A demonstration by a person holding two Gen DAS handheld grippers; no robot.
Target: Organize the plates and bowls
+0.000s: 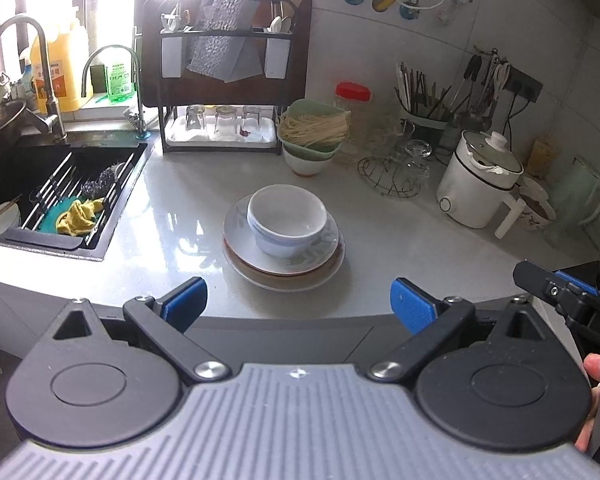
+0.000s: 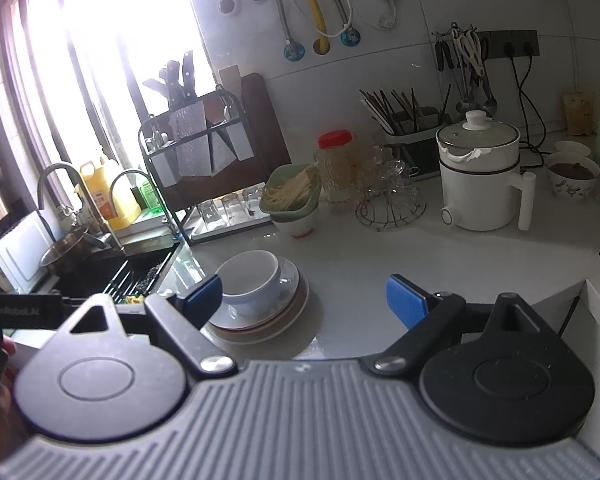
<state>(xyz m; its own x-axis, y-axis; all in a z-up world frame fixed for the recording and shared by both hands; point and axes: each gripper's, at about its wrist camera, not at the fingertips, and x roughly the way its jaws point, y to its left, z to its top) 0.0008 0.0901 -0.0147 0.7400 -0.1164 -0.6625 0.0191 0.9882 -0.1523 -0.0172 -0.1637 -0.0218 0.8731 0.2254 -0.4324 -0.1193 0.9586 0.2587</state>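
White table [image 1: 172, 216] ran from the sink [image 1: 60, 184] at 9 o'clock to the pot [image 1: 476, 184] at 2 o'clock. Both the left claw [image 1: 298, 304] and right claw [image 2: 304, 300] hung spread wide, holding and touching nothing. At 12 o'clock, nested bowls [image 1: 288, 218] sat on stacked plates [image 1: 284, 268], unobstructed.

We see a bright window [image 2: 112, 40] washing out the upper left of the frame, with a dark sink [image 1: 60, 196] below it. White tiled wall [image 1: 520, 20] fills the upper right, above a pale glossy countertop [image 1: 172, 224].
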